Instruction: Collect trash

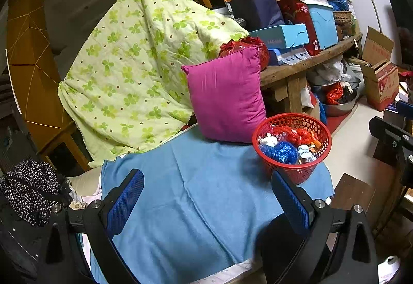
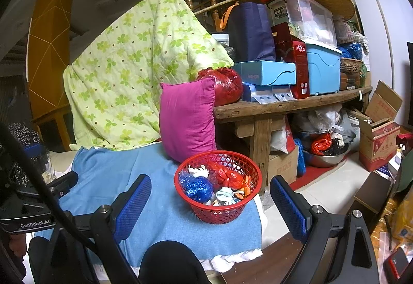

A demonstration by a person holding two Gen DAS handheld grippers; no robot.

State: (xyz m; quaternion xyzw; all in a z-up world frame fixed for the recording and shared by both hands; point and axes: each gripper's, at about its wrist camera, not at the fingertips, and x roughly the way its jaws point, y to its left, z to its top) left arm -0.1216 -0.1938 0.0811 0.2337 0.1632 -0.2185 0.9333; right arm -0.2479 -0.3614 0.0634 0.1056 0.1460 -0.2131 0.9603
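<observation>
A red mesh basket [image 1: 296, 170] [image 2: 219, 214] stands on the blue cloth [image 1: 196, 206] [image 2: 160, 204] near its right edge. Inside lie crumpled trash pieces: a blue plastic wad [image 1: 282, 152] [image 2: 197, 187], a red plastic wad [image 1: 294, 134] [image 2: 227, 175], white tissue [image 1: 267, 140] [image 2: 197, 170] and small wrappers. My left gripper [image 1: 206, 204] hangs open over the cloth, nothing between its blue pads, with the basket just past its right finger. My right gripper [image 2: 210, 209] is open too, with the basket standing beyond and between its fingers, untouched.
A magenta pillow [image 1: 225, 98] [image 2: 187, 118] leans behind the basket against a green clover quilt [image 1: 134, 64] [image 2: 129, 72]. A wooden bench [image 1: 296, 69] [image 2: 271, 105] stacked with boxes stands to the right, bowls and cartons on the floor below. A dark spotted garment [image 1: 31, 188] lies left.
</observation>
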